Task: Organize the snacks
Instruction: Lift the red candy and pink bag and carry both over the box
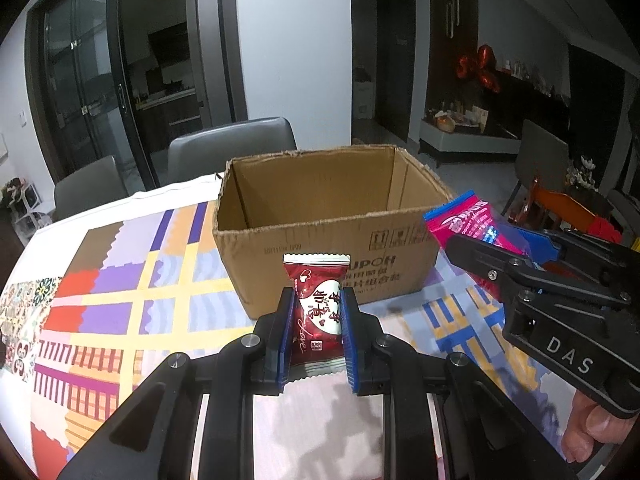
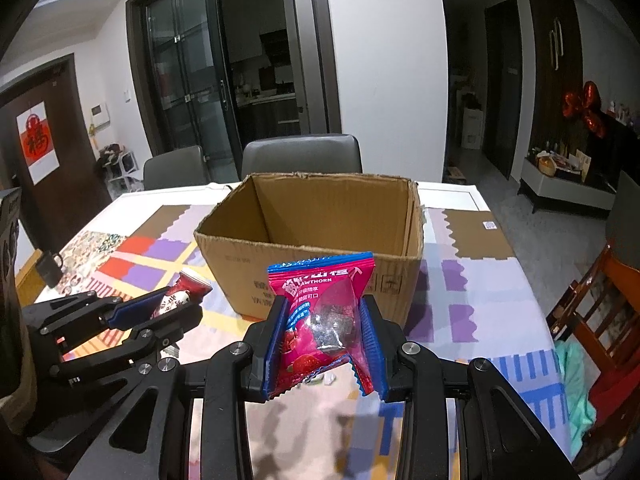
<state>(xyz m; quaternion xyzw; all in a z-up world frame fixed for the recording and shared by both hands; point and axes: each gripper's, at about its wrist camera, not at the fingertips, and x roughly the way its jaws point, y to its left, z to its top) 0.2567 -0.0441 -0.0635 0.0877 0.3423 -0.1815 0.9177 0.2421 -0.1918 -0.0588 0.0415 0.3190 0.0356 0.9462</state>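
Observation:
An open cardboard box (image 1: 320, 236) (image 2: 316, 264) stands on the patterned tablecloth, and what shows of its inside looks empty. My left gripper (image 1: 318, 300) is shut on a dark red candy packet (image 1: 318, 312), held upright above the cloth just in front of the box. My right gripper (image 2: 324, 312) is shut on a pink hawthorn snack packet (image 2: 324, 312) with a blue top edge, also in front of the box. Each gripper shows in the other's view: the right gripper (image 1: 486, 246) with the pink packet (image 1: 472, 220), the left gripper (image 2: 180, 306) with the red packet (image 2: 188, 288).
Grey chairs (image 2: 300, 156) stand behind the table's far edge. A dark mug (image 2: 49, 268) sits at the table's left side. An orange wooden chair (image 2: 600, 320) with clothes on it stands to the right. A hand (image 1: 596, 424) holds the right gripper's handle.

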